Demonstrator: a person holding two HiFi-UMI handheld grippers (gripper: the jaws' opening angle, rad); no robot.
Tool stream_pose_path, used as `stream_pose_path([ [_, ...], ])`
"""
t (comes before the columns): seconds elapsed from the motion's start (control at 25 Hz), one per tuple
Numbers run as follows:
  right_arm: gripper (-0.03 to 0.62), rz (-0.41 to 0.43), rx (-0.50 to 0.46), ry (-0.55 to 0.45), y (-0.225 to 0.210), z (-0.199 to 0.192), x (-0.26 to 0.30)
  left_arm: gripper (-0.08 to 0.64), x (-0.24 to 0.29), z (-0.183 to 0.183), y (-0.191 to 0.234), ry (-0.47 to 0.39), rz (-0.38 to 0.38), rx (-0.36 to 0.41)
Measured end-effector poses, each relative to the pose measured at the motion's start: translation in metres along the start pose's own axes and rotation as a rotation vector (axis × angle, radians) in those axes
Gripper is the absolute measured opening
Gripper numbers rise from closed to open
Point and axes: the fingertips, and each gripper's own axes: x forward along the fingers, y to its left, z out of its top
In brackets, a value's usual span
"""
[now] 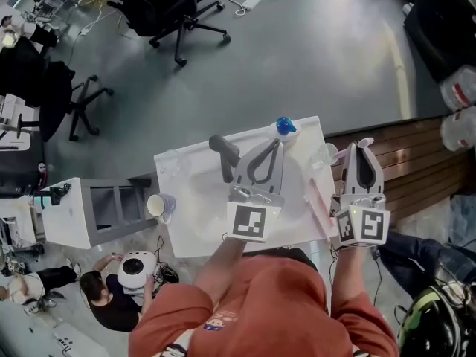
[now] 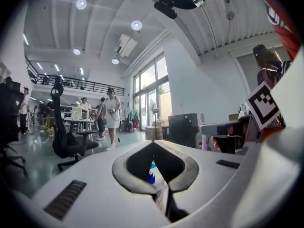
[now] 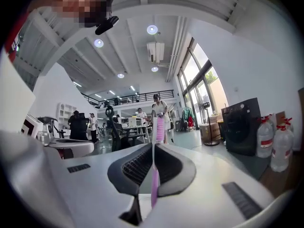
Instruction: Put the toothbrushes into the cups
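Note:
My left gripper is over the white table, its jaws shut on a blue toothbrush whose blue end sticks out past the tips near the far edge. In the left gripper view the jaws meet with the blue toothbrush pinched between them. My right gripper hovers just off the table's right side, shut on a pink toothbrush that stands upright between its jaws. One clear cup is at the table's far left corner and another clear cup at its right edge.
A pink strip lies along the table's right edge. A white cup sits at the table's left side beside a grey shelf unit. Wooden slats are to the right and office chairs stand beyond. A person crouches below left.

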Motion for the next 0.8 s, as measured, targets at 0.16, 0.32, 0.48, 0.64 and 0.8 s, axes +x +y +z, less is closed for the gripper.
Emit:
stream_pose_path([
  [0.16, 0.021, -0.003, 0.019, 0.044, -0.002, -0.025, 0.008, 0.018, 0.006, -0.018, -0.002, 0.028, -0.017, -0.008],
  [0.32, 0.021, -0.019, 0.023, 0.095, -0.005, -0.047, 0.015, 0.018, 0.013, -0.036, 0.0, 0.059, -0.03, -0.02],
  [0.48, 0.021, -0.029, 0.03, 0.131, -0.009, -0.066, 0.021, 0.018, 0.02, -0.051, 0.001, 0.082, -0.037, -0.039],
  [0.64, 0.021, -0.031, 0.025, 0.164, -0.011, -0.08, 0.028, 0.018, 0.027, -0.065, -0.001, 0.112, -0.058, -0.035],
  [0.8, 0.021, -0.029, 0.016, 0.198, -0.012, -0.093, 0.033, 0.018, 0.034, -0.076, -0.002, 0.13, -0.066, -0.042],
])
